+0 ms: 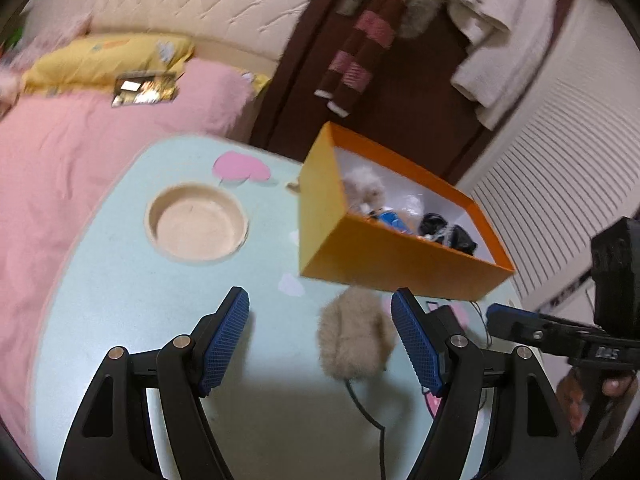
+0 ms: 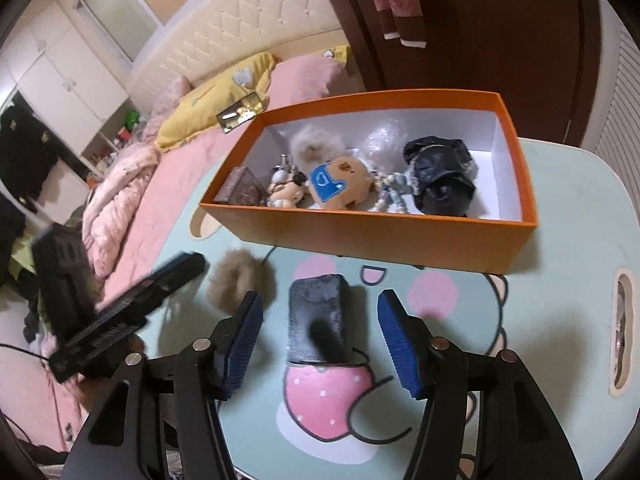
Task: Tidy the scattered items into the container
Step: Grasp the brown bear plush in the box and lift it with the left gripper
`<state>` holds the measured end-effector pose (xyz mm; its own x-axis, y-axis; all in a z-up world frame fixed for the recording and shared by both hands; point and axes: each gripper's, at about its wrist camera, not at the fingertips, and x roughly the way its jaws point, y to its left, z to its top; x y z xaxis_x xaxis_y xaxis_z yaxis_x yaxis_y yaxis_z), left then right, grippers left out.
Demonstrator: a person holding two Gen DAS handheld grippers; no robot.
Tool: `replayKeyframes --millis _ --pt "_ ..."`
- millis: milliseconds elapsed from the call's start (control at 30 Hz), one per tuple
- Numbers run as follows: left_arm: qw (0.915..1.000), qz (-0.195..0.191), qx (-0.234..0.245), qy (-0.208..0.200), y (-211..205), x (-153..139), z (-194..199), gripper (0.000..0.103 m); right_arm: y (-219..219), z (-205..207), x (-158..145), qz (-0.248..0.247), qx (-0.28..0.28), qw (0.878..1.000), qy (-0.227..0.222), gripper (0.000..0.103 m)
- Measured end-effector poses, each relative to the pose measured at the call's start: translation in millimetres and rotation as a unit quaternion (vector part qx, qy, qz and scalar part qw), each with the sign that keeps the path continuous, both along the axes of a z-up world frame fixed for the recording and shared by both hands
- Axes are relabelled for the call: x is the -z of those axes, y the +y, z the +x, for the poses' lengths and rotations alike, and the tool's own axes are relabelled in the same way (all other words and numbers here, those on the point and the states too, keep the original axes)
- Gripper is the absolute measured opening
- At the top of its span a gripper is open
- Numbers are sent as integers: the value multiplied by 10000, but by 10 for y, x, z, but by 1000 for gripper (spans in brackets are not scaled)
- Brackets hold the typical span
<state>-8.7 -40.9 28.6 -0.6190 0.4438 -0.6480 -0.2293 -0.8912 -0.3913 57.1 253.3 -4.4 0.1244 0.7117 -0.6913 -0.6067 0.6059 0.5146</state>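
I had the right gripper (image 2: pixel 320 340) spread wide over the table (image 2: pixel 560 208), a black block (image 2: pixel 316 316) lying between its fingers, untouched. My left gripper (image 1: pixel 320 344) was also wide, the tan fur pom-pom (image 1: pixel 352 336) just inside its right pad. Beyond both sat the orange box (image 2: pixel 376 236), already holding plush toys, beads and a black bundle.

Orange box (image 2: pixel 384 240) walls off the far side — bare tabletop (image 2: pixel 560 240) right.
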Motion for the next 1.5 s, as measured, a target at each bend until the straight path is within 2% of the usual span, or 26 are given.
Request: replayKeyframes --millis 167,267,367,467,533,567,600,667,733,800,933,1033,1133,1300,1367,1400,1500 --pt "9970 -698 286 150 195 -425 -236 74 -108 14 87 -172 132 9998 -47 59" --pt "9937 -982 541 39 394 -574 -444 74 -137 9 131 -276 143 9995 -64 59" --pt "9882 -1220 875 -307 660 -584 -667 74 -164 12 169 -295 173 9994 -58 59" --pt "9815 -1452 1166 -433 946 -549 -831 73 -207 37 207 -216 220 9995 49 59" --pt "9764 -1576 1340 -622 1122 -473 -932 64 -238 57 219 -174 259 9995 104 59" --pt "9733 -1617 1434 -770 1202 -419 -982 54 -254 65 222 -152 272 9994 114 59" --pt "9703 -1644 1511 -936 1276 -354 -1034 50 -267 71 223 -134 281 9994 116 59" --pt "9660 -1707 1575 -1131 1380 -245 -1093 48 -296 87 233 -92 294 9994 134 59" --pt "9629 -1833 1582 -1193 1465 -163 -1151 48 -320 108 252 -60 319 9993 174 60" --pt "9596 -1940 1625 -1229 1530 -99 -1183 43 -335 126 274 -32 335 9992 219 61" --pt "9564 -2048 1645 -1277 1602 -52 -1216 43 -356 158 285 20 369 9989 283 61" --pt "9513 -2208 1706 -1307 1664 -25 -1206 49 -344 174 301 51 359 9988 339 61" --pt "9503 -2291 1740 -1186 1702 -12 -1179 49 -322 166 311 44 329 9988 364 61" --pt "9467 -2246 1809 -1437 1733 45 -1222 58 -313 156 331 83 447 9982 402 61" --pt "9475 -2123 1803 -1572 1719 92 -1249 57 -318 154 327 88 473 9981 381 61" --pt "9486 -2143 1781 -1498 1721 92 -1230 52 -326 155 324 91 482 9981 374 61" --pt "9526 -2044 1761 -1408 1700 91 -1173 49 -349 162 331 93 524 9979 380 61"
